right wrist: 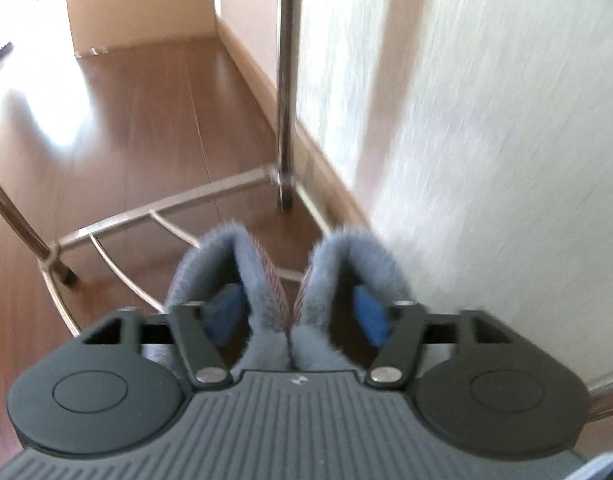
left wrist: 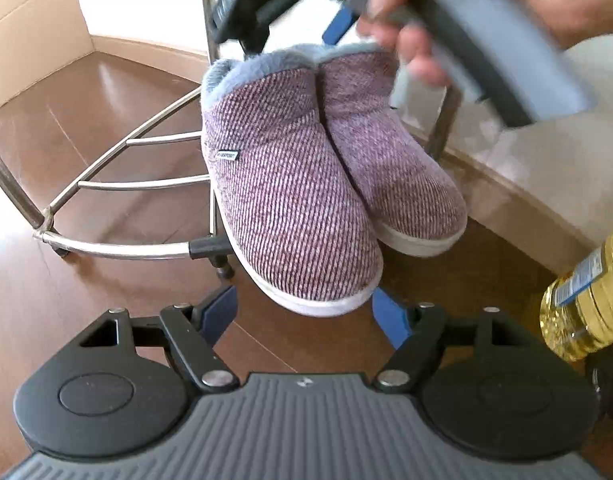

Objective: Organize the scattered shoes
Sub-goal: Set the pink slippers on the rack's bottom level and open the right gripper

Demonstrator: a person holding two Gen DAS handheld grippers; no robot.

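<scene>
Right tool (right wrist: 294, 312) has one blue finger (right wrist: 222, 316) tucked inside each slipper's fleece opening, pinching the two inner collars together between them, so the pair of slippers (left wrist: 306, 184) hangs from it as one bundle. Seen from the left wrist, the toes droop down and forward, clear of the brown floor (left wrist: 86, 120), with the right hand (left wrist: 410, 40) gripping the handle above. Left tool (left wrist: 306, 312) sits just below the nearer toe with its fingers apart and nothing between them.

Beyond the slippers stands the steel shoe rack (left wrist: 118, 184), its lowest rung shelf bare on the left side; an oil bottle (left wrist: 586, 300) stands off to the right.

To seat the pair well, I would lower them soles-first onto the rungs, keep both toes level so neither slips between the bars, and only ease the pinch once the soles bear weight. The free tool could steady the toes.
</scene>
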